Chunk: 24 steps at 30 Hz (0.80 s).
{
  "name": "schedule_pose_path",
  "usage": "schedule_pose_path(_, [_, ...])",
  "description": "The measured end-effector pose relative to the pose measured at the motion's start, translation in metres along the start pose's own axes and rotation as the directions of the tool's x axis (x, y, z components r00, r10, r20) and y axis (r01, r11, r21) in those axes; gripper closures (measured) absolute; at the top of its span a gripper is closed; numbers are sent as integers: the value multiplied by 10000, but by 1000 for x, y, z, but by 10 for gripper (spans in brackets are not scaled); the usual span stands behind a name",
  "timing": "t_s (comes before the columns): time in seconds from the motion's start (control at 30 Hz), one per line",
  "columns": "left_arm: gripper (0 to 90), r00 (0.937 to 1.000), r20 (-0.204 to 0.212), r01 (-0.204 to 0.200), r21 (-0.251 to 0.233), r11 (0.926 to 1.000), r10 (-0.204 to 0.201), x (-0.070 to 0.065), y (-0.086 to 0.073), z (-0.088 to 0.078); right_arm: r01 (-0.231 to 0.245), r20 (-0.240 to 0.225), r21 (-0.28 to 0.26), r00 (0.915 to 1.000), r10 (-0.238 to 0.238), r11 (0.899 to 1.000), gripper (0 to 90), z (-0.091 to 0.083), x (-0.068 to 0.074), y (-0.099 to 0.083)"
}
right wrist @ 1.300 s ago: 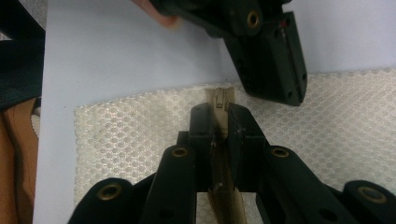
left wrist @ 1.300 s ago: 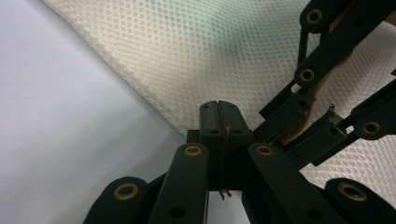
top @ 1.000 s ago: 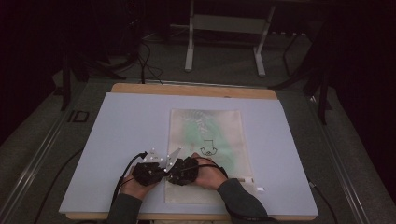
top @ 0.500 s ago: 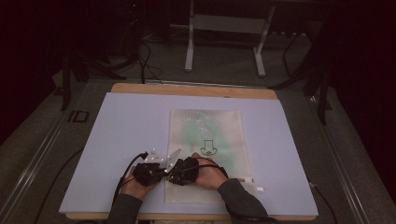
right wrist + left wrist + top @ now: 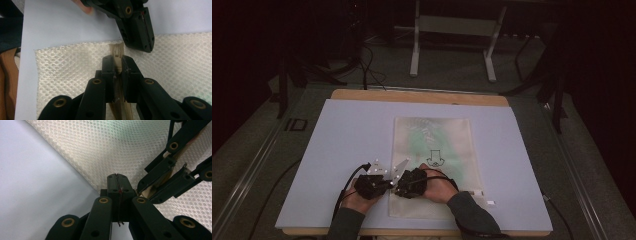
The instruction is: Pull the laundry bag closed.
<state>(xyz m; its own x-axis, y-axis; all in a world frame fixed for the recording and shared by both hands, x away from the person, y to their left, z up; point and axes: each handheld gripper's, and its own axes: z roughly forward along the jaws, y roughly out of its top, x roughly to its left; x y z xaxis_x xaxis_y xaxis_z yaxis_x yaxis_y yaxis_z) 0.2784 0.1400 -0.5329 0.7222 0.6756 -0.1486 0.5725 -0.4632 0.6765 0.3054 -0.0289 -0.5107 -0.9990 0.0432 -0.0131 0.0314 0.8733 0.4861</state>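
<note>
On the table (image 5: 342, 140), white mesh bag (image 5: 432, 135)

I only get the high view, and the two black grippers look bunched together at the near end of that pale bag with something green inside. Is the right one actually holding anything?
Observer: Yes. Close up, the right gripper is clamped on a narrow beige tab that sticks up at the edge of the white mesh bag.
Operator: And the left one?
Observer: The left gripper has its jaws shut right at the bag's edge. I cannot tell whether any mesh is pinched between them.
Operator: What is the bag made of?
Observer: Fine honeycomb netting.
</note>
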Motion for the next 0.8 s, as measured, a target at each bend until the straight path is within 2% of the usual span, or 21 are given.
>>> schedule_pose_path(0.8, [897,10000,-77,-7,23,10000,7,-1,0,0,-14,117,161,9999,12,9999,823,-9,1,-16])
